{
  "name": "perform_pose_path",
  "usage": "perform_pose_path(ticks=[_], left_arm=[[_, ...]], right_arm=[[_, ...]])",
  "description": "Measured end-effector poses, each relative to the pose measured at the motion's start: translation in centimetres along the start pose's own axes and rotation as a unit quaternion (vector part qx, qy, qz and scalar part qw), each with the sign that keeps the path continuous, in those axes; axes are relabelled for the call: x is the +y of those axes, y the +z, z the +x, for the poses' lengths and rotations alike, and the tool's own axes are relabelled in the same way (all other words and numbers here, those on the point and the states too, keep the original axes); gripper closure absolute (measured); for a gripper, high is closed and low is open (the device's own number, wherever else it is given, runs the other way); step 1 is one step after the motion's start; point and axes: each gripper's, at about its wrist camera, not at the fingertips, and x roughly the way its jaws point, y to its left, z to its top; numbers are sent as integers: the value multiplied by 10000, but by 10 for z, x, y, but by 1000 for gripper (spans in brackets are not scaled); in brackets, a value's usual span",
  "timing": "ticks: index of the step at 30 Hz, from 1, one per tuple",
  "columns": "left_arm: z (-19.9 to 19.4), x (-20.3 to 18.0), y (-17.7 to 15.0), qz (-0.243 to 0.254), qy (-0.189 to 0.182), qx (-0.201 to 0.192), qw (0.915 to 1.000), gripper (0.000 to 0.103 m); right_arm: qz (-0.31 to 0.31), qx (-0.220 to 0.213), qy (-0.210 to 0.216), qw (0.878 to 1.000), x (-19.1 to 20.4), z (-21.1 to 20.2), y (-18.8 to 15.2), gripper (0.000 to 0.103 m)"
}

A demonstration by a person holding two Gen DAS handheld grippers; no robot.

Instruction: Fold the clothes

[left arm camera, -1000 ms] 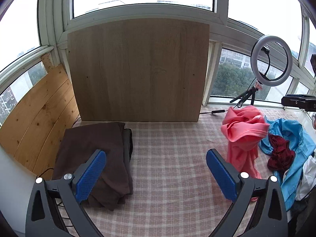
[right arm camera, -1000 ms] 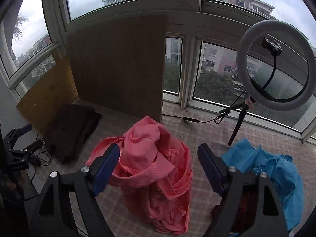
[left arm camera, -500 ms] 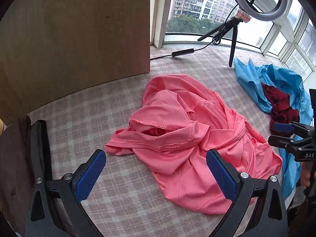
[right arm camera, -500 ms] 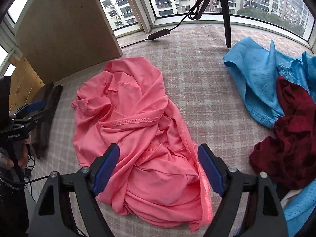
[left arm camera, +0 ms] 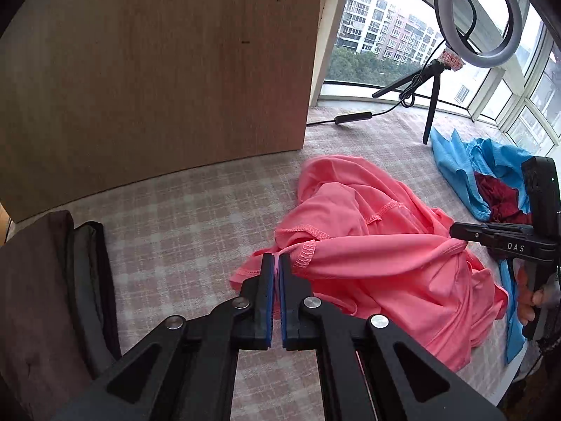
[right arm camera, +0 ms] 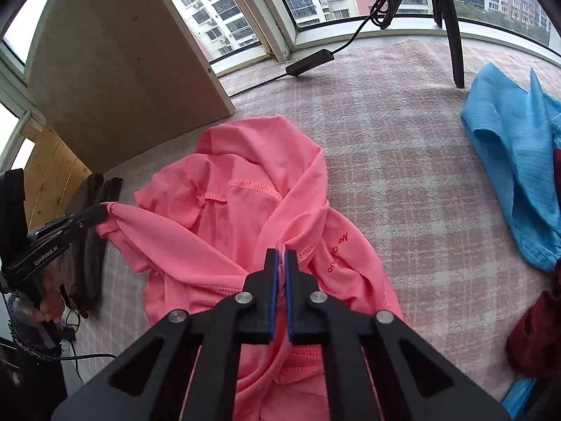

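Both grippers, left and right, open earlier, now clamped on pink shirt

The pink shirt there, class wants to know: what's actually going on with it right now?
A person is holding a gripper in each hand, and both are shut on the pink shirt. The left gripper pinches one hemmed edge; the right gripper pinches another, so the crumpled cloth stretches between them over the checked cloth. No fold is made yet. A blue garment and a dark red one wait to one side; a folded brown garment lies on the other.
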Motion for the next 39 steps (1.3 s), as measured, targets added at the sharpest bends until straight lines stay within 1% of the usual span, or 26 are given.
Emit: perform_pose_path(ticks=[3,4,6,8,10,11,12,13,14,16,17,19,20,21,22,23,25,26,28,29,30,31,33,35,37,39], left_arm=[[-33,20,-6,-124,130,-199,9996,101],[-43,25,-8,-151,187,-266,9994,102],[-63,30,-13,-157,304,-426,9985,103],[-86,32,-19,-224,178,-611,9977,103],[-98,29,-22,-114,292,-586,9978,103],[-100,26,-23,-80,346,-552,9978,101],[-102,22,-23,-87,373,-563,9977,93],[-104,19,-23,-93,401,-573,9975,81],[-107,16,-23,-91,430,-603,9972,78],[-128,18,-25,-131,574,-891,9943,78],[-140,25,-27,-255,691,-1017,9921,78],[-158,47,-30,-600,966,-1125,9871,76],[-165,57,-32,-752,1090,-1147,9845,76],[-166,63,-35,-826,1163,-1057,9841,76],[-165,68,-38,-876,1211,-971,9840,76],[-161,66,-42,-842,1169,-897,9855,76],[-147,58,-47,-782,978,-719,9895,76],[-134,49,-46,-737,791,-589,9924,76],[-104,28,-44,-611,407,-287,9969,74],[-87,16,-44,-537,215,-116,9983,74],[-68,1,-42,-467,40,74,9989,74],[-50,-13,-41,-421,-107,265,9987,73],[-16,-40,-41,-420,-395,671,9961,72],[8,-69,-46,-491,-770,1026,9905,72],[27,-95,-52,-480,-1118,1319,9838,71],[40,-119,-56,-328,-1231,1520,9801,69]], right_arm=[[188,-400,441,9980,1,-44,11,99],[195,-529,514,9971,4,-59,16,99],[-32,-868,459,9952,20,-93,27,99],[-332,-1107,589,9916,41,-121,38,100],[-647,-1266,703,9873,66,-140,48,99],[-774,-1294,778,9855,79,-144,53,99],[-848,-1251,909,9843,90,-142,57,99],[-911,-1187,1043,9832,103,-138,59,99],[-955,-1086,1182,9824,119,-129,58,99],[-1074,-783,1542,9791,152,-112,51,99],[-1200,-413,1901,9735,170,-101,37,99],[-1458,287,2545,9556,201,-84,7,97],[-1617,540,2737,9466,206,-83,-8,94],[-1680,643,2718,9454,201,-84,-18,92],[-1582,493,2342,9580,181,-86,-19,81],[-1480,342,1961,9687,161,-89,-19,57],[-1269,38,1190,9847,120,-94,-21,32],[-1160,-114,800,9900,100,-97,-22,32],[-928,-332,-10,9951,58,-98,-23,32],[-802,-245,-410,9956,36,-90,-24,32],[-673,-122,-691,9953,14,-82,-26,32],[-523,29,-836,9951,-5,-74,-30,32],[-230,291,-730,9966,-31,-62,-40,32],[13,522,-630,9966,-53,-52,-51,32],[-66,582,-615,9964,-51,-49,-63,32],[-243,513,-588,9966,-42,-49,-72,32]])
